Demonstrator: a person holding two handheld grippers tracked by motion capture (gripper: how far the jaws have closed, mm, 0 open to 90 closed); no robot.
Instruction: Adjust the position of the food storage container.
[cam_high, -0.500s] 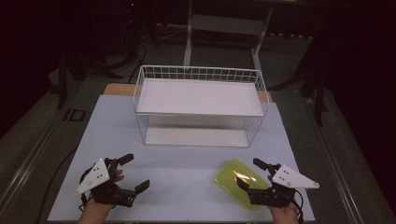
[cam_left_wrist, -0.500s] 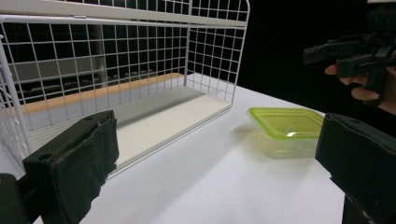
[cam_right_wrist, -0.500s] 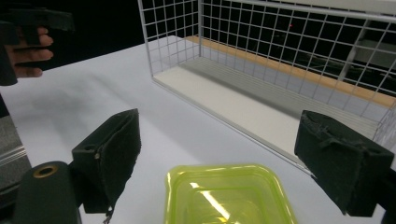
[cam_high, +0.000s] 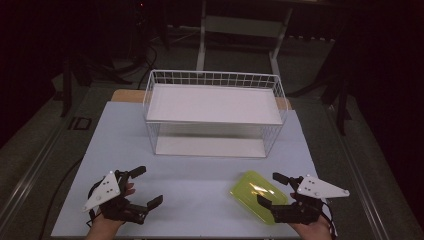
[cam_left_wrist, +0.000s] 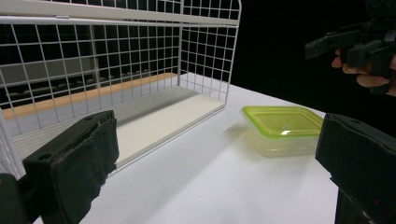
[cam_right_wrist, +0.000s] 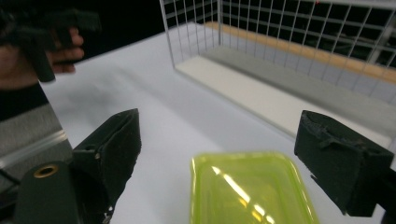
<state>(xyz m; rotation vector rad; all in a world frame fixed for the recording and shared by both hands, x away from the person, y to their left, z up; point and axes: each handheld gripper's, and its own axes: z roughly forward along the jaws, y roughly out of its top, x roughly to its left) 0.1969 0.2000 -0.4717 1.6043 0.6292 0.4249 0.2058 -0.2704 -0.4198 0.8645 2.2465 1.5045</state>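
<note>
A clear food container with a yellow-green lid (cam_high: 256, 195) lies on the white table top, near the front right. My right gripper (cam_high: 269, 188) is open, its jaws set on either side of the container's near end without pressing on it. In the right gripper view the lid (cam_right_wrist: 250, 191) lies low between the two black pads (cam_right_wrist: 112, 149). At the front left, my left gripper (cam_high: 149, 185) is open over bare table with nothing between its jaws. The left gripper view has the container (cam_left_wrist: 282, 128) ahead to the right, and the right gripper (cam_left_wrist: 359, 42) beyond it.
A white wire basket (cam_high: 210, 78) with a flat white floor stands at the middle back of the table top (cam_high: 200, 170). Its mesh wall (cam_left_wrist: 140, 56) is close ahead of the left gripper. Around the table the floor is dark, with frame legs behind.
</note>
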